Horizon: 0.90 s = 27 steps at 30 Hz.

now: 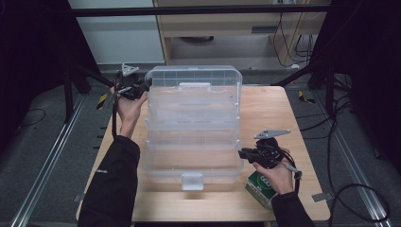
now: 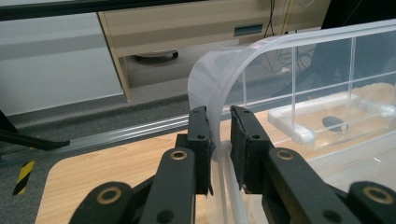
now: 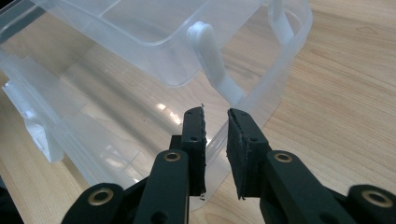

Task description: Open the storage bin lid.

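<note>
My left gripper has its two black fingers straddling the curved rim of the clear lid, the inner pad against the plastic and a thin gap on the other side, so I can't say for sure they are clamped on it. In the high view that same left gripper sits at the far left corner of the clear plastic storage box, right where the lid stands raised at the back. My right gripper has its fingers set either side of the near wall edge of the box, a narrow gap between the pads; whether they pinch the wall I can't tell. Just past them a white hinge arm links an upper tray to the base. From above, the right gripper rests at the box's right side, near its front corner. The box is open in stepped tiers in the middle of the wooden desk, white latch facing me. A green and white carton lies beside the front right corner, under my right hand.
</note>
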Available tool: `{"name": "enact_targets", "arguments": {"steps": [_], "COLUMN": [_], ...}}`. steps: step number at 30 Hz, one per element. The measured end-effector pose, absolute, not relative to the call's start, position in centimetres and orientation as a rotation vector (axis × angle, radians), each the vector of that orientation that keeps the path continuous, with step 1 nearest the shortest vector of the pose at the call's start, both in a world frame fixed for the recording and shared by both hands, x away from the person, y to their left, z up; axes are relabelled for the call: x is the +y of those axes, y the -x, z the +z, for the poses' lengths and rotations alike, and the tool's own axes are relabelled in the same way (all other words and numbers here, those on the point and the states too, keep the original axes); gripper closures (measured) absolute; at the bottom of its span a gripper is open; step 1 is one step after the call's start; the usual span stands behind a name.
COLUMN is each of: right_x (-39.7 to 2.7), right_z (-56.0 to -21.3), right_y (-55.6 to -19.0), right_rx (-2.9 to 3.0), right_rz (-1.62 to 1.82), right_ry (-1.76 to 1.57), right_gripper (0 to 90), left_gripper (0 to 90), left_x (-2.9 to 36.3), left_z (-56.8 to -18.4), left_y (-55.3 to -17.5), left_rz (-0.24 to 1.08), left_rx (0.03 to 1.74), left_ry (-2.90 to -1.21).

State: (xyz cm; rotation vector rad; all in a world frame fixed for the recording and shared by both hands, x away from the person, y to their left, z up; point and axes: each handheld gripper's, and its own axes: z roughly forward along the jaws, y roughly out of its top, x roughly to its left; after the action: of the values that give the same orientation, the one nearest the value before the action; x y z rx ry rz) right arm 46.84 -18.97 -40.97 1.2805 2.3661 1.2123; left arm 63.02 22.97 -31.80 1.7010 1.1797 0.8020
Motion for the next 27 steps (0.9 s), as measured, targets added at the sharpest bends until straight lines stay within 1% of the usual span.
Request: {"name": "enact_targets", "arguments": {"steps": [20,27], "right_x": [-19.0,-19.0], "right_z": [-41.0,-40.9], "right_y": [-46.9,-46.9], "right_rx": [2.371,2.375], "right_rz": [1.218,1.211], "right_ry": [-1.282,-1.278], "right_gripper": [76.9,76.9], "left_gripper": [77.0,77.1], "left_x": [22.5,22.8], "left_z": [-33.4,-34.1], "left_y": [-66.2,-67.2], "left_rz": [0.794,0.753], "left_rx": [1.236,1.252], "left_ry": [-1.723,-1.716]}}
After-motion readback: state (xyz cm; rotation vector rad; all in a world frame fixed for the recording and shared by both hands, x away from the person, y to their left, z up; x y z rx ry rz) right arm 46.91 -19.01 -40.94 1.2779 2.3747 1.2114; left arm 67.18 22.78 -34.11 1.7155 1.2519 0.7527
